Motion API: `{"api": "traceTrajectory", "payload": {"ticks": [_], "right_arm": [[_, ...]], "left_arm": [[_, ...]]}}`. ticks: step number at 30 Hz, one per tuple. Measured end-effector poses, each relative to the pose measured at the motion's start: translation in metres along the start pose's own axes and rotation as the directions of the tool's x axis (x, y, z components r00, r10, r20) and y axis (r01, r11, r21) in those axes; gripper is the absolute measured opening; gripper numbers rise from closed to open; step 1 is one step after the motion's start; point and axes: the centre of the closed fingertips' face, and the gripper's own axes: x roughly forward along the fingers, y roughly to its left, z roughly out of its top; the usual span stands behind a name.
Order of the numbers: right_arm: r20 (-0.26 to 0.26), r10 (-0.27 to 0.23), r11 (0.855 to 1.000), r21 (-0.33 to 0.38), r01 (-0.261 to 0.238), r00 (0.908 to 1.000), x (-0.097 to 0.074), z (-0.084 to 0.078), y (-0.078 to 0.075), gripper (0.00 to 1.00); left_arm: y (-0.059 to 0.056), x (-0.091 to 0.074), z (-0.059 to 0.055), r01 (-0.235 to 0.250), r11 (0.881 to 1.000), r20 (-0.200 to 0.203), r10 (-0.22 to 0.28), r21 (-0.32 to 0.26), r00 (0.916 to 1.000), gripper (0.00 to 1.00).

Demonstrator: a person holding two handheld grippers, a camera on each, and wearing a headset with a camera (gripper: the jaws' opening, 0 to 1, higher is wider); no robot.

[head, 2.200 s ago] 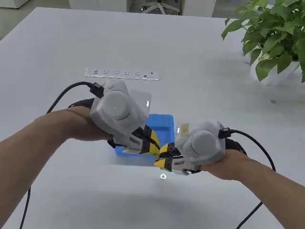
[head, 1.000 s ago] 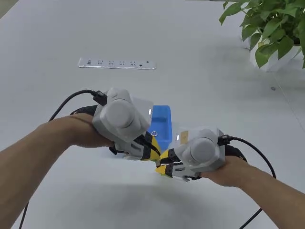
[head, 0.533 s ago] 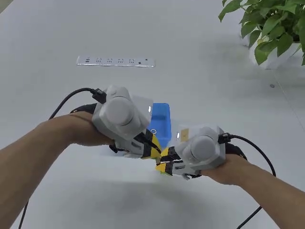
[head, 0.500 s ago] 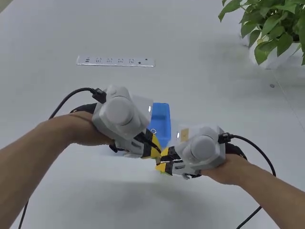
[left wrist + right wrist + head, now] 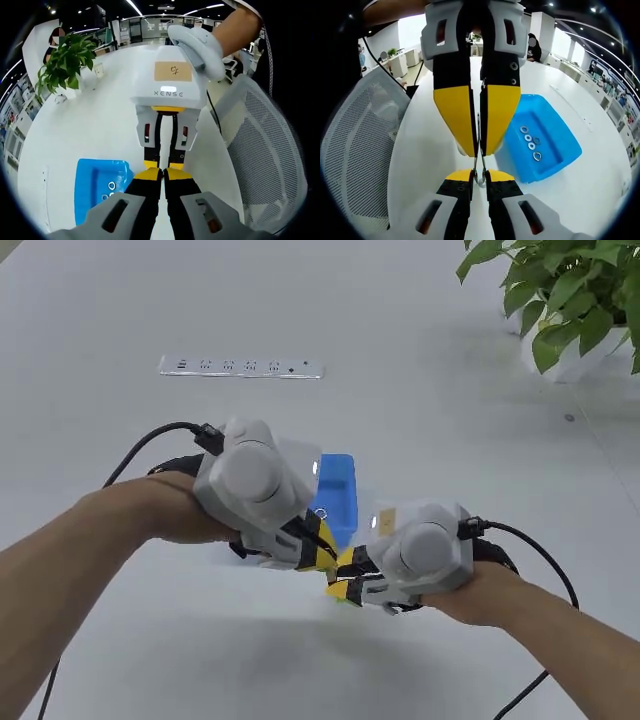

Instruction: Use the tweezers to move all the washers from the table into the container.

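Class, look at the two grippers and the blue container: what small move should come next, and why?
Probably carry the tweezers, clamped by the left gripper and right gripper, slightly further over the blue container before releasing. The washer they seem to hold hangs by the container's edge, so a drop now might miss; other washers already lie inside.

Washers inside blue container
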Motion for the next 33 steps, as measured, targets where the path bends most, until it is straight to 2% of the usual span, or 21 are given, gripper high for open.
{"api": "traceTrajectory", "payload": {"ticks": [33], "right_arm": [[-0.002,0.001,1.000,0.029,-0.001,1.0000,-0.0011,-0.0019,0.0009,0.10]], "left_arm": [[0.0011,0.0026,0.0036,0.010,1.000,0.004,-0.010,0.003,0.9999,0.06]]}}
